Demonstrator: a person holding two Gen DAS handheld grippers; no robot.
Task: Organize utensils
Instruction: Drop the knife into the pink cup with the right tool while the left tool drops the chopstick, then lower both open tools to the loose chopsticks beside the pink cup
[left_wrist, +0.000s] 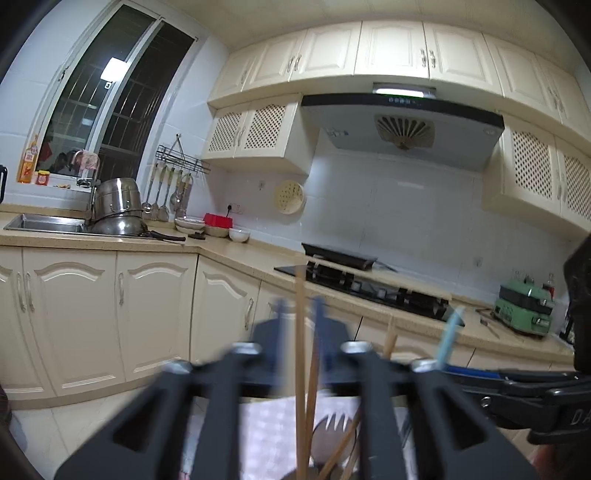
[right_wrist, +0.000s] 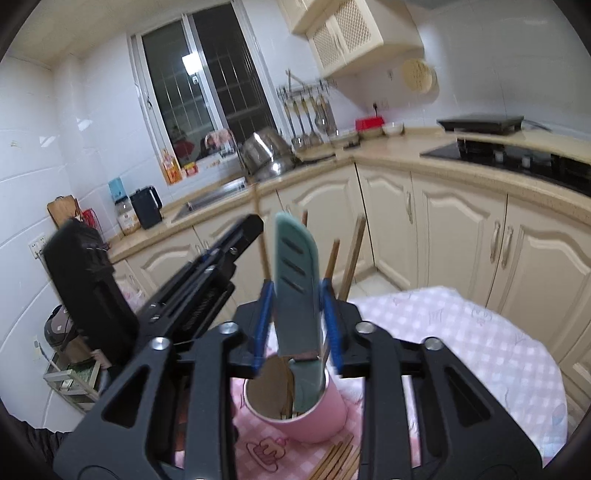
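you get even, cool indoor light; the dark window (left_wrist: 110, 110) mirrors a ceiling lamp. fisheye bends the cabinets (left_wrist: 369, 48), corners vignette black, and near gripper parts blur.

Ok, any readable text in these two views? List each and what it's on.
"DA": on the black casing at the lower right edge of the left wrist view; the rest is cut off.
Range hood panel: lit marks, too small to read.
Orange bottle on the windowsill: label too blurred to read.
Window sticker: one character, too small to read.
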